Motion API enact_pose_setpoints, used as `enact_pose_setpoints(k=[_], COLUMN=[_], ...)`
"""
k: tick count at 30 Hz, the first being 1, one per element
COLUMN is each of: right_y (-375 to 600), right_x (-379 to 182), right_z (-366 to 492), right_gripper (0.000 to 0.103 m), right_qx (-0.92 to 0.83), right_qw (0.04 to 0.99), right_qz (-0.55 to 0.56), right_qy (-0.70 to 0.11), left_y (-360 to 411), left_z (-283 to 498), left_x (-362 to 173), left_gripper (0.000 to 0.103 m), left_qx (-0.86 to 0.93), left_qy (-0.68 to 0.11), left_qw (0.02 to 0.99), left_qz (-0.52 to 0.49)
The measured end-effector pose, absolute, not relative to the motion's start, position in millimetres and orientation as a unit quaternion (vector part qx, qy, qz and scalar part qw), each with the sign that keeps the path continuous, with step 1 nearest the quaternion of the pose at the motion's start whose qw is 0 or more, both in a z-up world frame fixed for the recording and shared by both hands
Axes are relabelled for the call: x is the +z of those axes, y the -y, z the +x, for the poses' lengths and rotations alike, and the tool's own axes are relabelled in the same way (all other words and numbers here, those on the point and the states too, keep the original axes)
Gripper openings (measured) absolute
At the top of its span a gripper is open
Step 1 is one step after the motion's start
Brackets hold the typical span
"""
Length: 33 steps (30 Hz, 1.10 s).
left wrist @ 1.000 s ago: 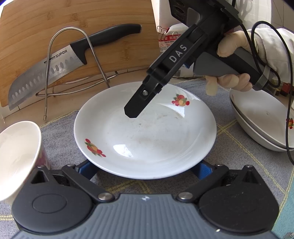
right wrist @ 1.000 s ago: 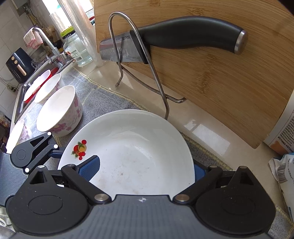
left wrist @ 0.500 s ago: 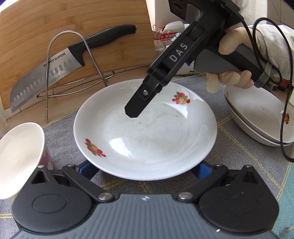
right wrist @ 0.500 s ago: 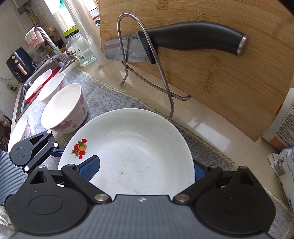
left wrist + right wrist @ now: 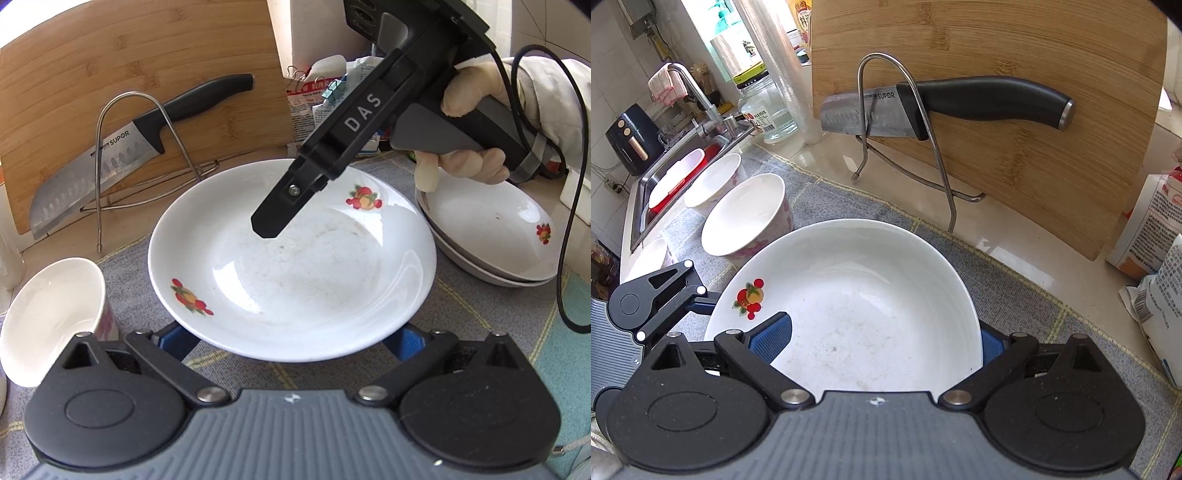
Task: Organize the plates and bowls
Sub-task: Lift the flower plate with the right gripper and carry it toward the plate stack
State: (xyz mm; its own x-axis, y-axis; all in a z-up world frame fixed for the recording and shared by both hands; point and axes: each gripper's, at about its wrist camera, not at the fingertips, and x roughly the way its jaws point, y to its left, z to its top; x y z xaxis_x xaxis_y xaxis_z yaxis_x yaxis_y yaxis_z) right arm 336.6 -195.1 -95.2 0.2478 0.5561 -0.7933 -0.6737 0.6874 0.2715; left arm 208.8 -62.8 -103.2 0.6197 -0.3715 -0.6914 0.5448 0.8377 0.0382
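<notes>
**Two grippers, one fruit-print plate**

Two tools are on the same dish! The plate [image 5: 295,280] sits dead centre of the left wrist view, over the grey mat [image 5: 480,314], and the left gripper [image 5: 286,339] has its blue fingers spread wide at 6 o'clock. Their tips are tucked under the near rim, a cradling position by the look of it, though I can't tell if they actually bear weight.

In from 1 o'clock comes the right gripper [image 5: 882,341]. One pad lies on the plate's top face and the other sits below the rim, so it straddles the edge. Whether it truly pinches I cannot tell.

Why here? A stack of matching plates [image 5: 491,229] waits at 3 o'clock, just beside this one, and looks the likely destination. The pink-flowered bowl [image 5: 48,317] stands apart at 8 o'clock, like with like.

Up at 11 o'clock, the knife [image 5: 110,162] hangs in its wire rack [image 5: 99,177] against the cutting board [image 5: 147,66], clear of the action.
</notes>
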Motion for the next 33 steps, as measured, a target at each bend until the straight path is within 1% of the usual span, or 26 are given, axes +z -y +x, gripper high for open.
enact_pose_setpoints(k=[17,33], right_y=[213,251], right_x=[-82,-74], right_z=[288,247], right_gripper=[0.101,0.101], right_qx=[0.367,0.312], right_qw=[0.808,0.836], right_qz=[-0.04,-0.014], right_qy=[-0.46,-0.452], left_y=[71,95], left_z=[171,149], left_x=[-82,-70], left_gripper=[0.102,0.102], left_qx=[-0.287,-0.344], left_qy=[-0.348,-0.332], left_qw=[0.881,0.863], left_qz=[0.143,0.166])
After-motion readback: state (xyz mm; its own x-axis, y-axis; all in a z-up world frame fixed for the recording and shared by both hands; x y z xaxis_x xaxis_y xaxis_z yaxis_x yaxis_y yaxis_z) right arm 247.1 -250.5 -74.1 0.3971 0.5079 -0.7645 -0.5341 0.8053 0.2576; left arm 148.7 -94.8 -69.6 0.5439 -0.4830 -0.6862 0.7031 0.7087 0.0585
